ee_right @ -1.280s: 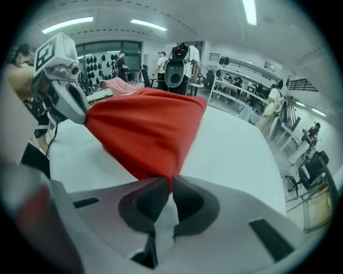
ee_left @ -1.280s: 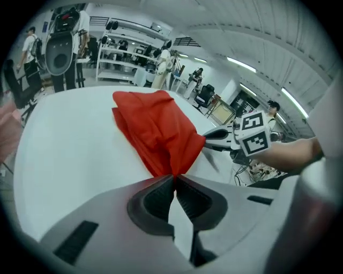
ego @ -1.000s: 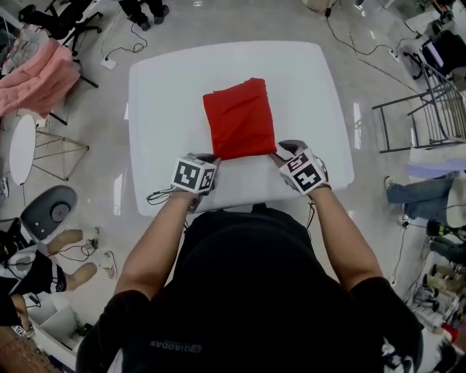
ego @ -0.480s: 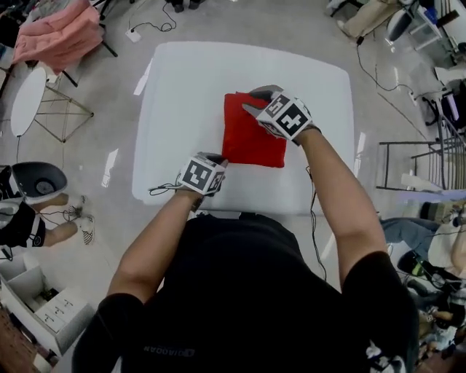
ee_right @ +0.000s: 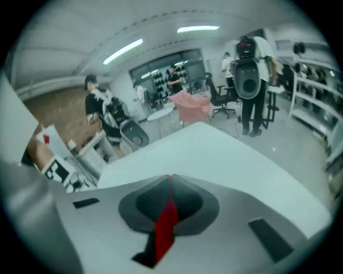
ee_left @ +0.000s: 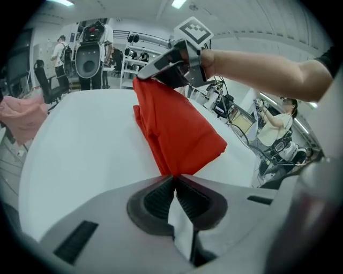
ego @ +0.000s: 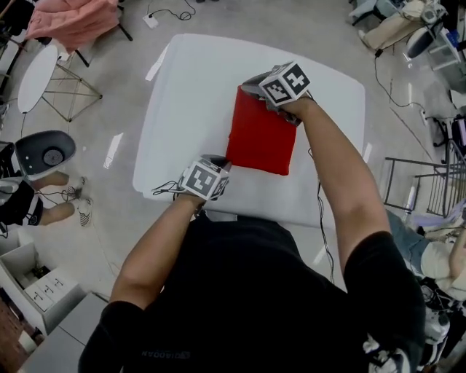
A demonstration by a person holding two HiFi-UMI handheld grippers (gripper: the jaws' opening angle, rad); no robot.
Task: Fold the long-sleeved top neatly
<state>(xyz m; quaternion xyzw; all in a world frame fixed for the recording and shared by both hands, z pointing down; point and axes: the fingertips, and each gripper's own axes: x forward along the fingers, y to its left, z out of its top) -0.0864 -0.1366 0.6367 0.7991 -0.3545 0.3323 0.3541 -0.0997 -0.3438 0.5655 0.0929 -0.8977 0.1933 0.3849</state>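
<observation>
Items counted on the white table (ego: 182, 87): one red top (ego: 261, 135), folded to a compact rectangle, and two grippers. No other item lay on the table.

Left gripper (ee_left: 174, 179): fingers closed tip to tip. One corner of the top, the one nearest the person, ran straight into the closed tips and was pinched there. The rest of the top spread away ahead of these fingers and to their right. Bare table lay to their left.

Right gripper (ee_right: 170, 184): its jaws had just been closing and stood clamped on a strip of red cloth, plainly visible between the two pads. This was the far edge of the top. The body of the top lay behind and below these fingers, toward the person. Ahead of them there was only bare table.

The single top therefore spanned the gap between the two sets of fingers and was held at both ends. The left gripper view showed the cloth rising from the left fingers up to the right fingers.

Off the table, well beyond the left fingers: one pink garment (ego: 73, 18) and one round white side table (ego: 35, 71).
</observation>
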